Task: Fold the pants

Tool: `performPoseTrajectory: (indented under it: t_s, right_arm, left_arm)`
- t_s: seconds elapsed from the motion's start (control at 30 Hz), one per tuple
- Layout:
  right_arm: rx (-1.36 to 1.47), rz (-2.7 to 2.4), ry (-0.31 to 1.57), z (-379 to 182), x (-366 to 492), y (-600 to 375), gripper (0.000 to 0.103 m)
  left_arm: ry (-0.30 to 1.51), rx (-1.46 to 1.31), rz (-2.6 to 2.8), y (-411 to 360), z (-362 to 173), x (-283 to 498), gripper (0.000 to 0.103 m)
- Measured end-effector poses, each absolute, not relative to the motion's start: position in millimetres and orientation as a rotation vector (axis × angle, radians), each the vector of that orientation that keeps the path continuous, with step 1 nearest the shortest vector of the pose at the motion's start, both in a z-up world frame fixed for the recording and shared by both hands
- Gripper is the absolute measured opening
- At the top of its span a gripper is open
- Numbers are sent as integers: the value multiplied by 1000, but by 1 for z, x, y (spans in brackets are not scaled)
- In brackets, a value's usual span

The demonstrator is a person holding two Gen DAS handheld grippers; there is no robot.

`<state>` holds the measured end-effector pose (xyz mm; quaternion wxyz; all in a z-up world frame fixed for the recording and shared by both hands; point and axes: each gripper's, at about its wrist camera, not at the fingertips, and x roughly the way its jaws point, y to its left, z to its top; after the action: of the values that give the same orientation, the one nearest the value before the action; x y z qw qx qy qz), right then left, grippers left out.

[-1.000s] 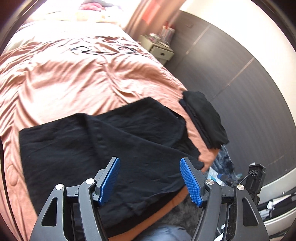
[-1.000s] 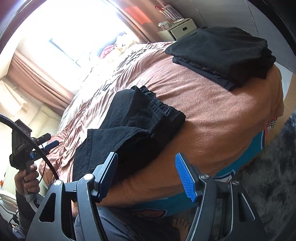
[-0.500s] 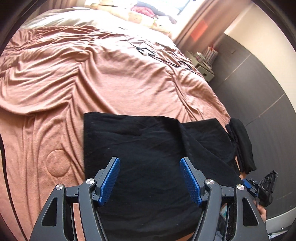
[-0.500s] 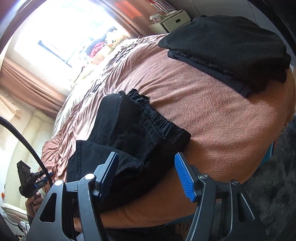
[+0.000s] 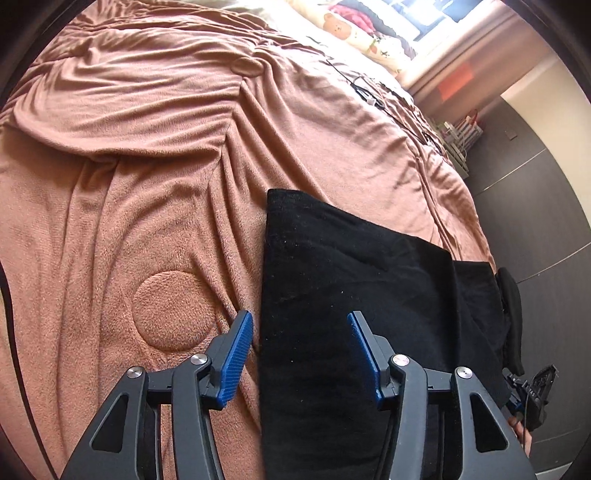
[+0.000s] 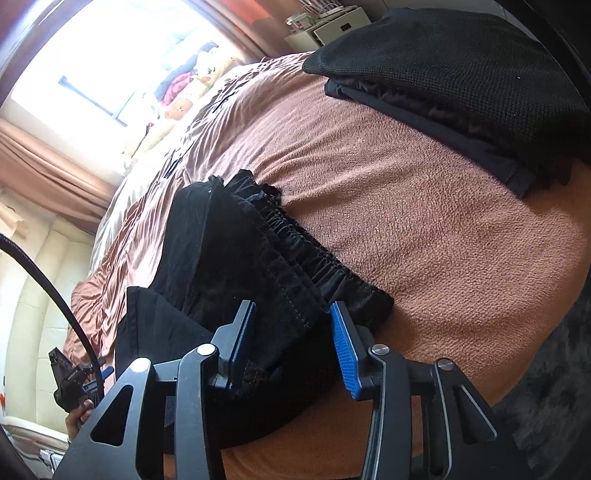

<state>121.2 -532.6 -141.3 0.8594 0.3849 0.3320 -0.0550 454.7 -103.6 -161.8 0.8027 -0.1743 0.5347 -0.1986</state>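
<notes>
Black pants (image 5: 343, 280) lie folded lengthwise on the pink-brown blanket (image 5: 147, 184). In the left wrist view my left gripper (image 5: 301, 332) hangs low over their left end. Its jaws are closing, with the left pad just off the cloth's edge and the right pad over the cloth. In the right wrist view the gathered waistband (image 6: 306, 240) lies near the bed's front edge. My right gripper (image 6: 291, 332) straddles the waistband's near corner. Its jaws are closing with the cloth between them, and the pads do not visibly pinch it.
A stack of folded black clothes (image 6: 461, 74) sits on the bed's right corner, beyond the waistband. A nightstand (image 6: 328, 26) stands behind it, and pillows (image 5: 354, 26) lie by the window. A dark rug (image 6: 554, 387) covers the floor beside the bed.
My left gripper dropped and swung over to the pants' left end, and its jaws narrowed. My right gripper moved in onto the waistband corner, and its jaws narrowed too.
</notes>
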Motion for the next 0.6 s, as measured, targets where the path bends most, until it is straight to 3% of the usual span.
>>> performPoseTrajectory:
  t_s: [0.13, 0.43, 0.6]
  right_arm:
    - [806, -130, 684, -142, 122, -536, 4]
    - [776, -120, 582, -132, 83, -535, 0]
    - [735, -168, 644, -146, 77, -529, 0]
  left_arm:
    - [1173, -372, -401, -103, -177, 458, 37]
    - [1187, -391, -400, -102, -185, 453, 36]
    - [1190, -379, -405, -105, -186, 452, 35]
